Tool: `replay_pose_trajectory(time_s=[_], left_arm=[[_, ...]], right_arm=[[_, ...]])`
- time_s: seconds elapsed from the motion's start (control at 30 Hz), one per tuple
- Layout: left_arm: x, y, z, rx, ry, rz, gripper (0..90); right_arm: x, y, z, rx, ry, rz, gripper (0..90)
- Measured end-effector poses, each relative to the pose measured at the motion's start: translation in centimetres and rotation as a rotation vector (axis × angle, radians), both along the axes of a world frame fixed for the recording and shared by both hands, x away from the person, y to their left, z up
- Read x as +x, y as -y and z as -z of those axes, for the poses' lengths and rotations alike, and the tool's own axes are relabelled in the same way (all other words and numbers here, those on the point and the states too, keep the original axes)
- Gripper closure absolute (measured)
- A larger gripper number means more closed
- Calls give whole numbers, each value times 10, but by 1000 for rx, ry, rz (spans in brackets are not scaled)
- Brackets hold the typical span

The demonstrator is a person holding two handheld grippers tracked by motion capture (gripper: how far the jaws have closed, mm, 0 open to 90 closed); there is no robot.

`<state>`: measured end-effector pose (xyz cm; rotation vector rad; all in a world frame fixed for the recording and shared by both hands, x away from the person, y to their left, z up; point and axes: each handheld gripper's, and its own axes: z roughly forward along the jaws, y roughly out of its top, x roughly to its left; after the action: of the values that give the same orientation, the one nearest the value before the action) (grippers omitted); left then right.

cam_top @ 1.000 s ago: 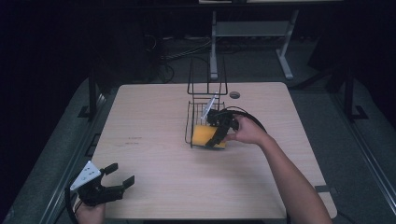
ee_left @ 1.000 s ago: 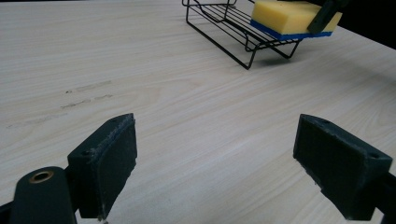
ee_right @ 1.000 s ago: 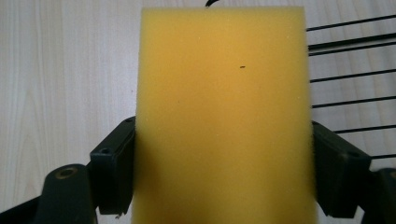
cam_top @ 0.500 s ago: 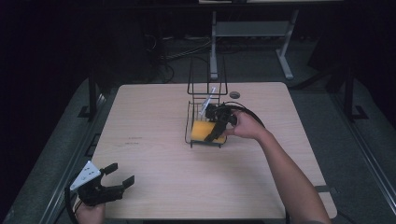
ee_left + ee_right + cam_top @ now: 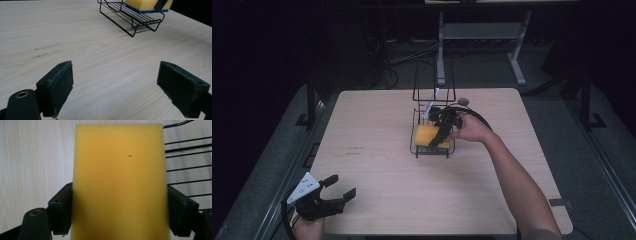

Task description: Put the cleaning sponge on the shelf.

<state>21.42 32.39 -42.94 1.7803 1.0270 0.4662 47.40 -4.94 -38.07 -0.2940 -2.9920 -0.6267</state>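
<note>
A yellow sponge (image 5: 427, 135) with a blue underside lies in the lower tray of a black wire rack (image 5: 432, 151) at the table's middle. My right gripper (image 5: 437, 140) comes at it from the right, its jaws pressed to both sides of the sponge (image 5: 120, 170); rack wires (image 5: 187, 160) run along the right of that view. My left gripper (image 5: 343, 185) hovers at the table's near left corner, open and holding nothing. In the left gripper view, past the left gripper (image 5: 115, 87), the rack (image 5: 135, 21) and sponge (image 5: 143, 4) stand far off.
The rack has a tall wire back frame (image 5: 433, 82) on its far side. A small dark disc (image 5: 463, 101) lies just behind the rack. The wooden table (image 5: 377, 165) ends close to my left hand. A metal stand (image 5: 482, 32) stands beyond the table.
My right gripper has carried the sponge a little farther back, from the rack's front edge onto its tray. The left gripper has stayed put.
</note>
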Motion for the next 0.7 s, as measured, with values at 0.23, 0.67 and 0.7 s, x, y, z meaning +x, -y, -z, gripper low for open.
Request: replay_pose_trajectory(time_s=[0.23, 0.67, 0.7], left_arm=[[0, 0, 0, -4, 1, -1, 128], [1, 1, 0, 4, 0, 3, 129], [1, 2, 0, 6, -2, 3, 128]], right_arm=[[11, 1, 4, -5, -9, 21, 215], [24, 2, 6, 33, -14, 49, 215], [25, 3, 6, 36, -16, 50, 215]])
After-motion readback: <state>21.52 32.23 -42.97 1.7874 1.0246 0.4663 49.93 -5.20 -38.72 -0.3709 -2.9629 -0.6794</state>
